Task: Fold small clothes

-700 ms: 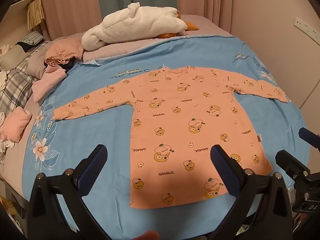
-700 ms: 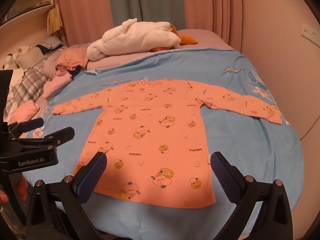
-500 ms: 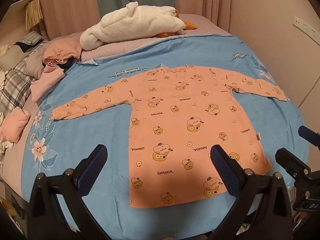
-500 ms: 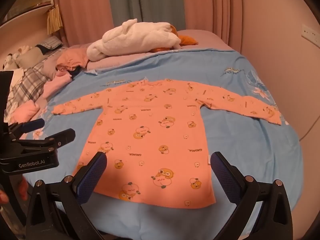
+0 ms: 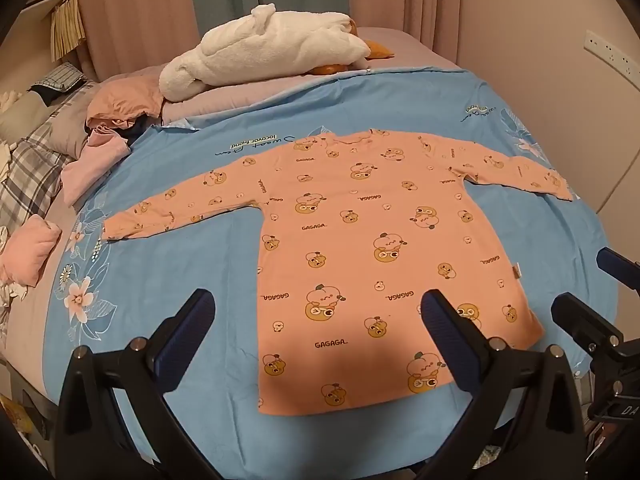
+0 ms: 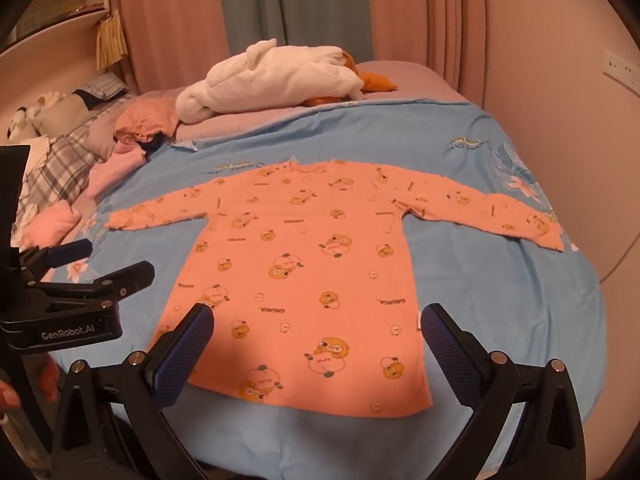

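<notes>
An orange long-sleeved child's top (image 5: 360, 248) with cartoon prints lies flat on the blue bedspread (image 5: 180, 280), sleeves spread out, hem toward me. It also shows in the right wrist view (image 6: 312, 272). My left gripper (image 5: 316, 320) is open and empty, hovering above the hem's left part. My right gripper (image 6: 316, 332) is open and empty above the hem. The right gripper also shows at the right edge of the left wrist view (image 5: 592, 300); the left gripper shows at the left of the right wrist view (image 6: 88, 264).
A white plush toy (image 5: 272, 56) lies on the pillows at the bed's head. Pink and plaid clothes (image 5: 92, 160) are piled along the left side, with a folded pink piece (image 5: 28, 248). A wall (image 5: 560, 80) runs along the right.
Both grippers stay open. The left wrist view has drifted slightly, the top sitting a little lower and nearer. The right view is almost unchanged.
</notes>
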